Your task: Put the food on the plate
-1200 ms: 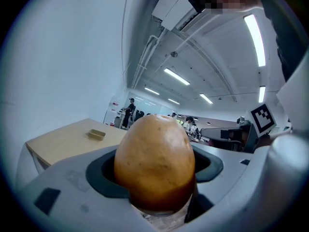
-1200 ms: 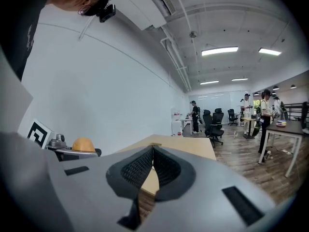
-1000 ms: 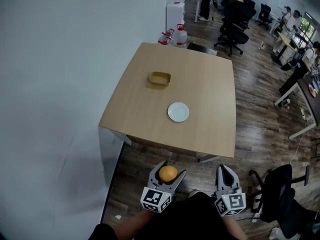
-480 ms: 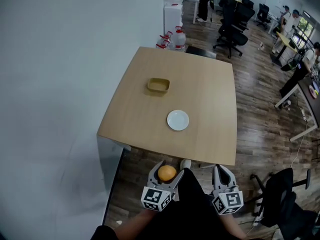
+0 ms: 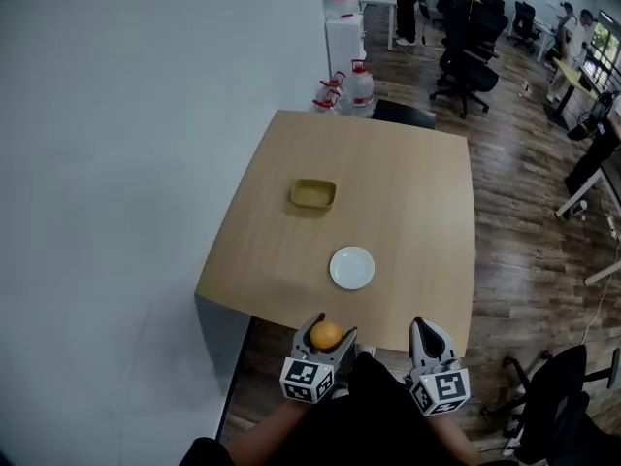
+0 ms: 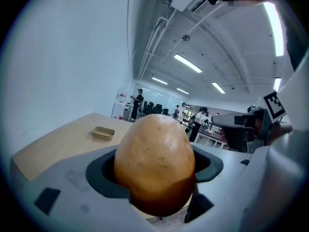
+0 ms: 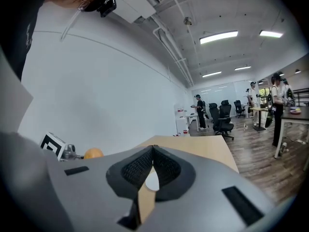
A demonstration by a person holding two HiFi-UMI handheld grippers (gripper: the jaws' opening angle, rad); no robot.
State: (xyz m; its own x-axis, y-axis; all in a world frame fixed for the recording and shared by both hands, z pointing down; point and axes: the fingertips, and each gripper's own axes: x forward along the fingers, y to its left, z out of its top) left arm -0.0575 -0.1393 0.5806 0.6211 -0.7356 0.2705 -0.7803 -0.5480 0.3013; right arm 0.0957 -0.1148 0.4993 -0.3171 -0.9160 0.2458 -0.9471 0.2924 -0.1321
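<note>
My left gripper (image 5: pixel 326 334) is shut on an orange, egg-shaped food item (image 5: pixel 326 334), which fills the middle of the left gripper view (image 6: pixel 154 164). It hangs at the near edge of the wooden table (image 5: pixel 291 221). A small white plate (image 5: pixel 351 267) lies on the table ahead of both grippers. My right gripper (image 5: pixel 429 336) is shut with nothing in it; its jaws meet in the right gripper view (image 7: pixel 150 154). In that view the food (image 7: pixel 93 153) shows at the left.
A tan shallow dish (image 5: pixel 312 194) sits farther back on the table, also in the left gripper view (image 6: pixel 103 132). A white wall runs along the left. Water jugs (image 5: pixel 357 83) and office chairs (image 5: pixel 470 66) stand beyond the table; a black chair (image 5: pixel 568 396) is at my right.
The table and plate have drawn closer to me over the last second. Both grippers now sit at its near edge, the left still holding the food.
</note>
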